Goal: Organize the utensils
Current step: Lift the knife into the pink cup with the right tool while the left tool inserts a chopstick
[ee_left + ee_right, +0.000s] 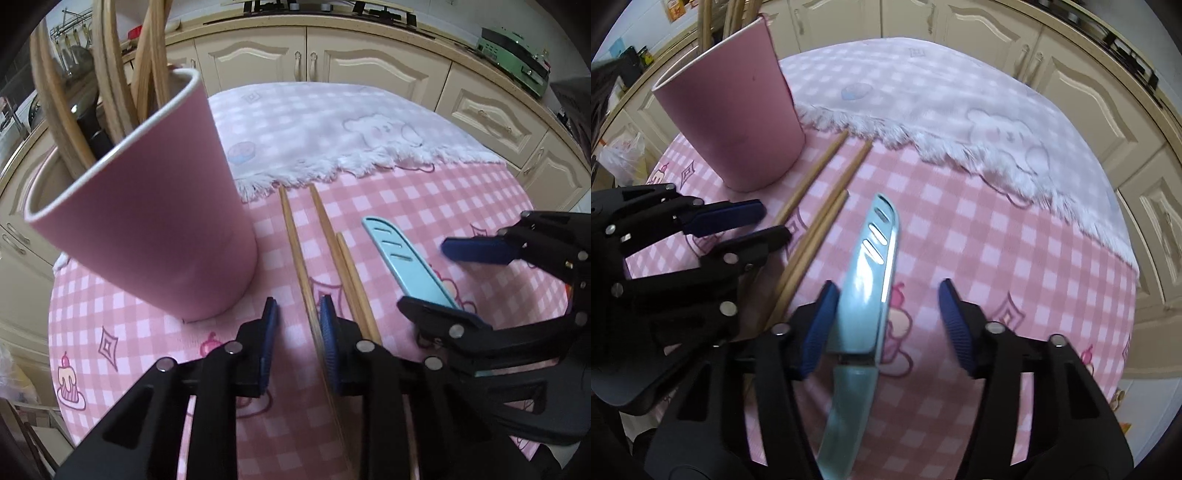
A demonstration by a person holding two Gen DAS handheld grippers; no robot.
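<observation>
A pink utensil holder (155, 221) stands on the table with several wooden utensils (110, 74) in it; it also shows in the right wrist view (735, 110). Three wooden chopsticks (325, 258) lie on the pink checked cloth, also in the right wrist view (820, 206). A light blue sheathed knife (868, 280) lies to their right, also in the left wrist view (406, 266). My left gripper (297, 332) is open, with one chopstick between its fingers. My right gripper (886, 325) is open around the knife, its left pad next to the sheath.
A white fringed towel with a bear print (351, 133) covers the far half of the round table (110, 332). Cream kitchen cabinets (369, 59) curve behind. A green appliance (517, 55) sits on the counter at right.
</observation>
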